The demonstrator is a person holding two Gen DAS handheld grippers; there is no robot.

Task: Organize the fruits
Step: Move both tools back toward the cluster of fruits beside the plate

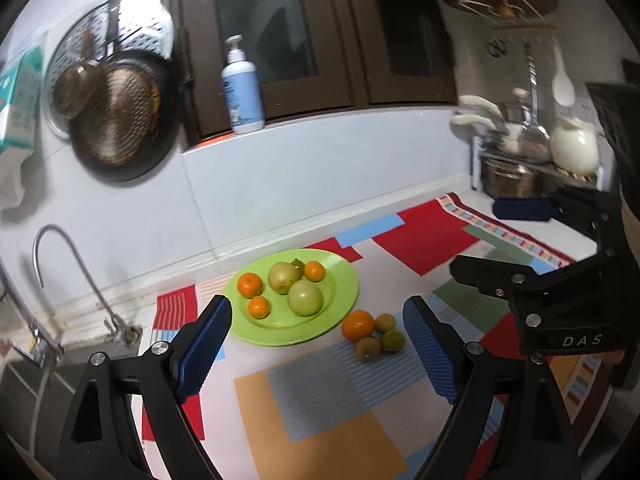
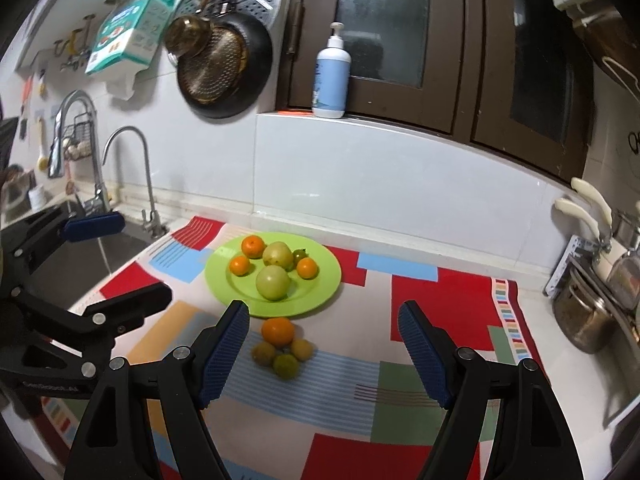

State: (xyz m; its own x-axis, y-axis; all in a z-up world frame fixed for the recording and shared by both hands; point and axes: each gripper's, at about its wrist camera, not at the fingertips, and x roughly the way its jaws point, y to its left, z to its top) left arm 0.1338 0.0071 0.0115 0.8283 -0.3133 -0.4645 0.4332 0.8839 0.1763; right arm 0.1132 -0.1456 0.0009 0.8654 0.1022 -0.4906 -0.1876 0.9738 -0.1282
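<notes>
A green plate on the patterned mat holds three small oranges, two large green fruits and a small green one. Beside it on the mat lie an orange and three small yellow-green fruits, clustered together. My left gripper is open and empty, hovering above the mat in front of the plate. My right gripper is open and empty, above the mat with the loose fruits between its fingers in view. The right gripper also shows in the left wrist view, and the left gripper in the right wrist view.
A colourful patchwork mat covers the counter. A sink with taps is on the left. Pots and a rack stand at the right. A soap bottle stands on the sill. Pans hang on the wall.
</notes>
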